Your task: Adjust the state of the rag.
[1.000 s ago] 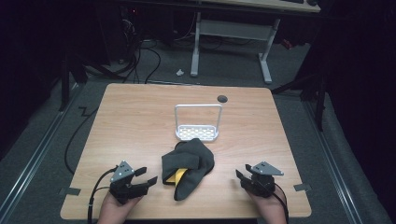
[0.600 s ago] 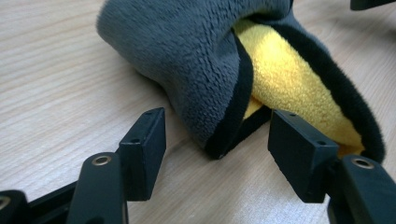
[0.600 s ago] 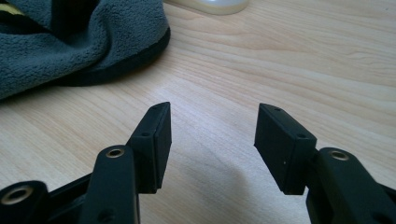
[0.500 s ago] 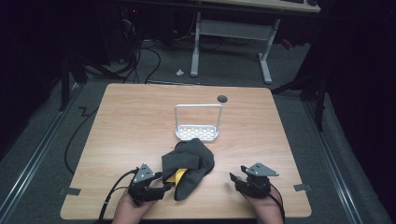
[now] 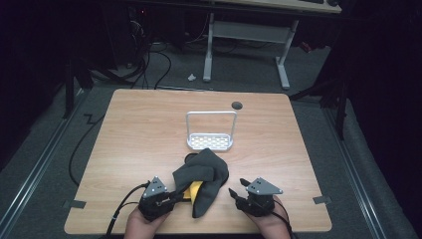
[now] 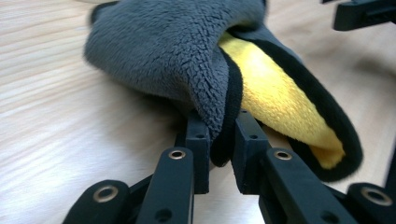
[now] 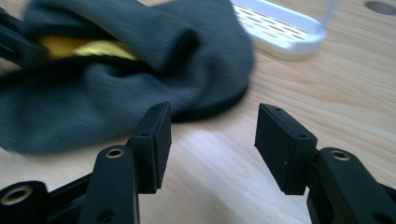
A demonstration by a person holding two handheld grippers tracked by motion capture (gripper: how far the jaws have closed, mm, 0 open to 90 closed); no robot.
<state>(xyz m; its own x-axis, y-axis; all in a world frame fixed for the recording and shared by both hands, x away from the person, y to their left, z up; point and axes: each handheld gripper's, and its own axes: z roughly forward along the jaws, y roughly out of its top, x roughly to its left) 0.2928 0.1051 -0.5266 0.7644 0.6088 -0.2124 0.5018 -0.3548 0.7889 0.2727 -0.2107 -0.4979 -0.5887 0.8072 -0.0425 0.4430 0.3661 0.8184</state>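
**Left jaws pinch the fleece hem, right jaws stand apart beside it**

A crumpled dark grey fleece cloth with a yellow lining and black trim lies in the lower middle of the high view, on the light wooden table. Its grey side is nubbly and soft; a fold turns back at the lower left of the heap and shows a wedge of yellow pile edged in black binding. In the left gripper view that black-bound hem drops straight between the 2 black jaws.

The left gripper sits at the cloth's lower left edge; its jaws have just been closing and now pinch the hem, pads pressed on the fabric from both sides. The right gripper rests just beside the cloth's right edge, jaws spread, with bare wood between them in the right gripper view; they have just been narrowing a little.

Above the cloth, near the table's centre, stands a small white perforated tray with a tall wire handle, close to the cloth's top fold. A dark round hole marks the far edge. The table's left, right and upper stretches are open wood, and both hands sit near the bottom edge.
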